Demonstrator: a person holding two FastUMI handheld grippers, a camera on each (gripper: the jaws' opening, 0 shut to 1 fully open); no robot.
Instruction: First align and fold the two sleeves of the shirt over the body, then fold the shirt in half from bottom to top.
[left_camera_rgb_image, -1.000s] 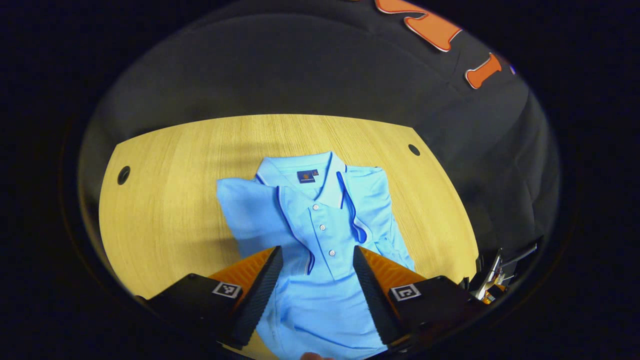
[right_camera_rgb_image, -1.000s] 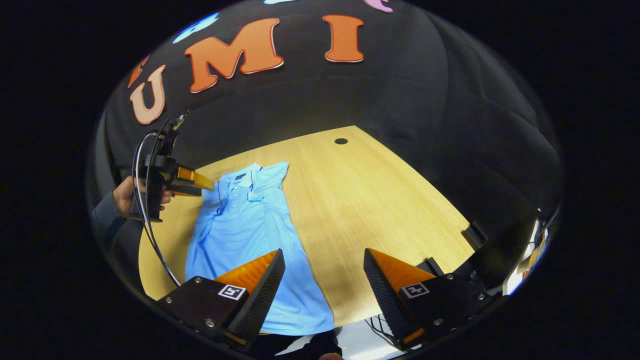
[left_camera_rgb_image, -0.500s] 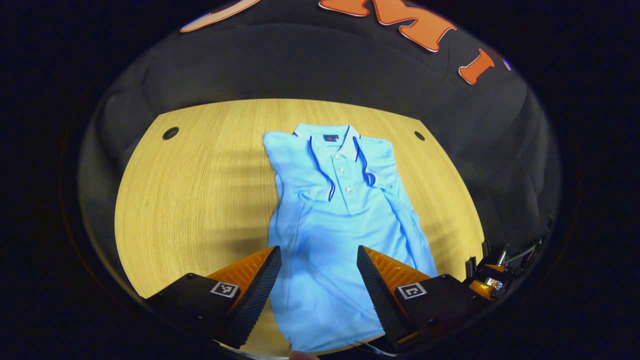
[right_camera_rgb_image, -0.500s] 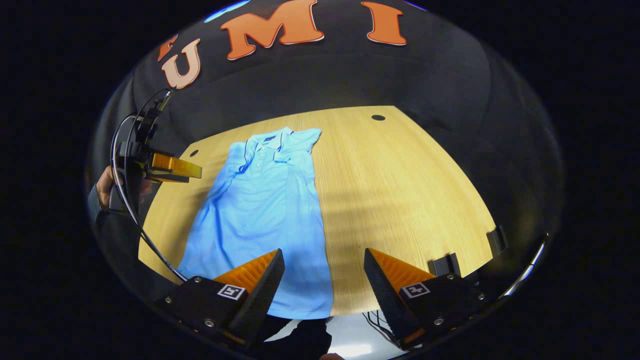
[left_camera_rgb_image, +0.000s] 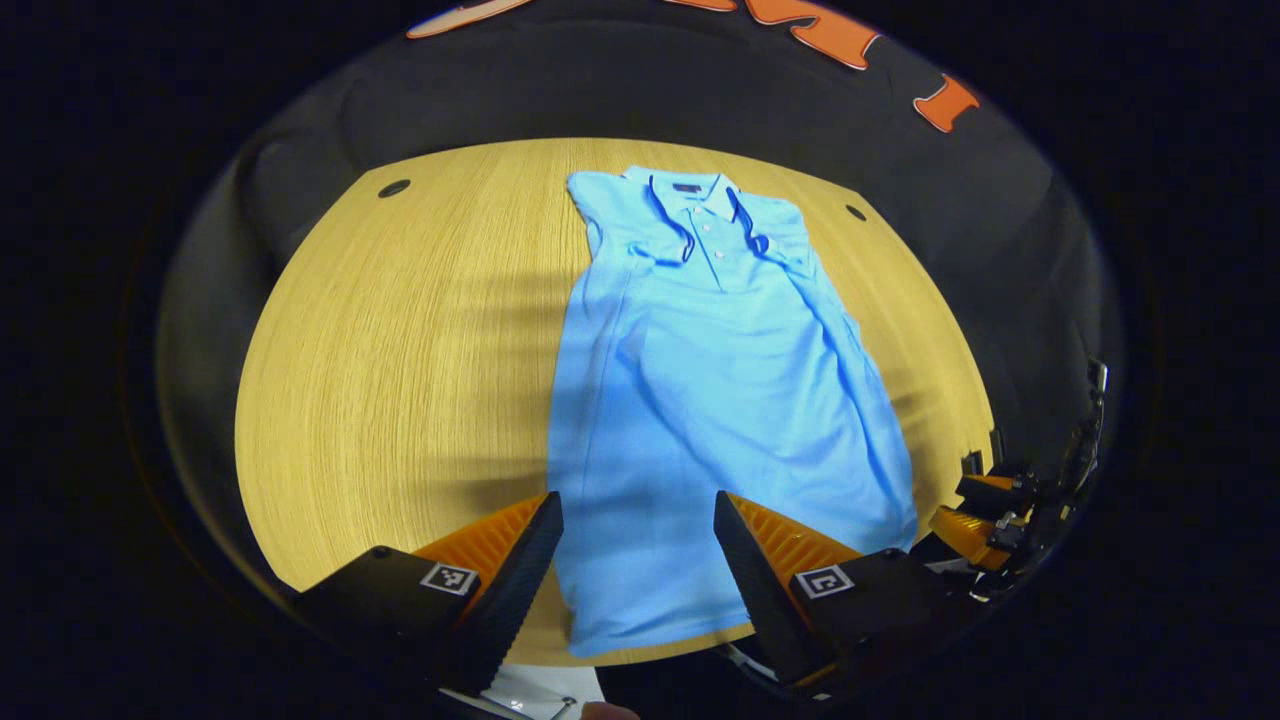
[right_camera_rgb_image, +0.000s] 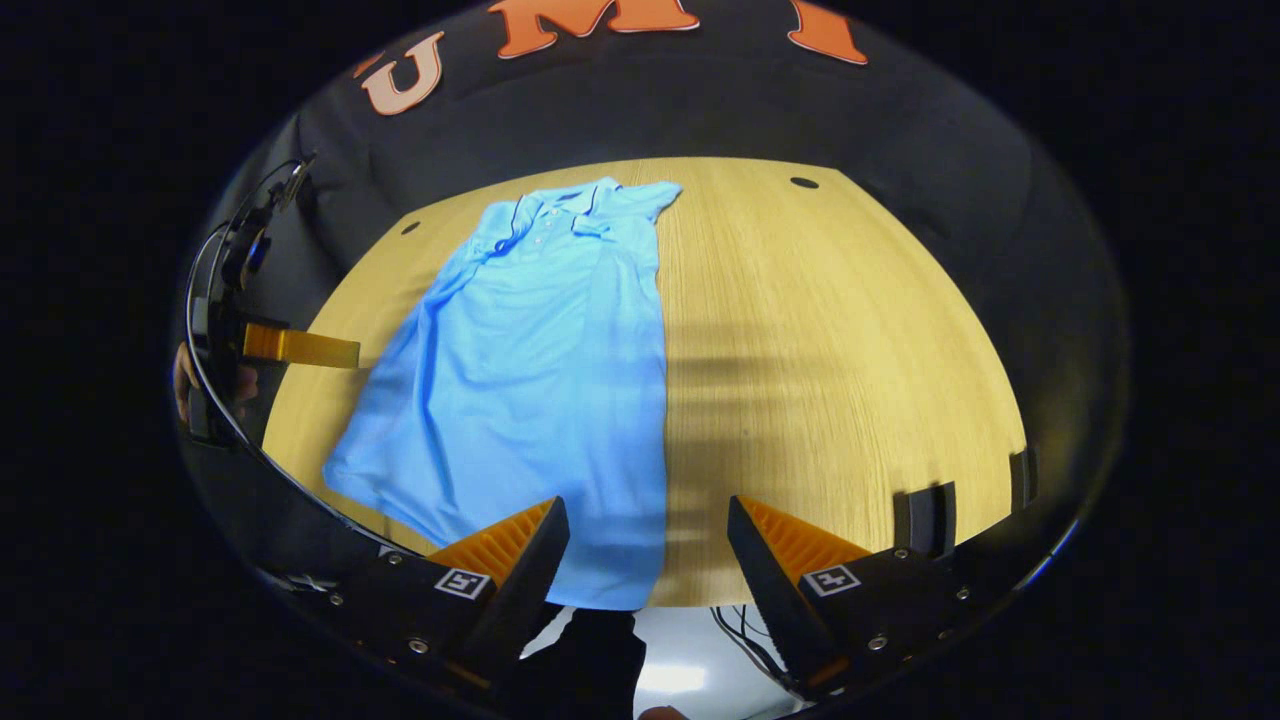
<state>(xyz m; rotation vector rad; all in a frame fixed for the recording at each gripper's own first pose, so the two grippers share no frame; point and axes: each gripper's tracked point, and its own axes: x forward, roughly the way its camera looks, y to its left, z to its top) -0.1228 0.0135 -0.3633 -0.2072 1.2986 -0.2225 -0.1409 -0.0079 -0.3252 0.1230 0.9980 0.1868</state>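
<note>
Surface: wooden table (left_camera_rgb_image: 400, 360) with a pale grain, backed by the black cloth wall (left_camera_rgb_image: 620, 90); small round holes (left_camera_rgb_image: 394, 188) sit near its far corners.
Shirt: light blue polo shirt (left_camera_rgb_image: 700, 400) lying flat and face up on the table, collar (left_camera_rgb_image: 700, 195) at the far end, hem at the near edge. In the right gripper view the shirt (right_camera_rgb_image: 540, 370) lies toward the left half of the table, with bare wood (right_camera_rgb_image: 830, 370) to its right.
Sleeves: both are folded in over the body, so the shirt forms a long narrow strip; the folded edges run down each side with a few soft creases.
Bottom half: not yet folded up; the hem lies at the near table edge.
Left gripper: left gripper (left_camera_rgb_image: 637, 560) hangs above the near end of the shirt, fingers spread wide with nothing between them. In the right gripper view it (right_camera_rgb_image: 300, 347) sits off the shirt's left side, held by a hand (right_camera_rgb_image: 185, 380) that is mostly hidden.
Right gripper: right gripper (right_camera_rgb_image: 647, 565) hovers over the near table edge by the hem's right corner, fingers wide apart and empty. In the left gripper view it (left_camera_rgb_image: 985, 520) appears at the far right edge, beside the shirt's lower corner.
Below the edge: cables (right_camera_rgb_image: 745, 640) and pale floor (right_camera_rgb_image: 680, 670) show under the table in the right gripper view.
</note>
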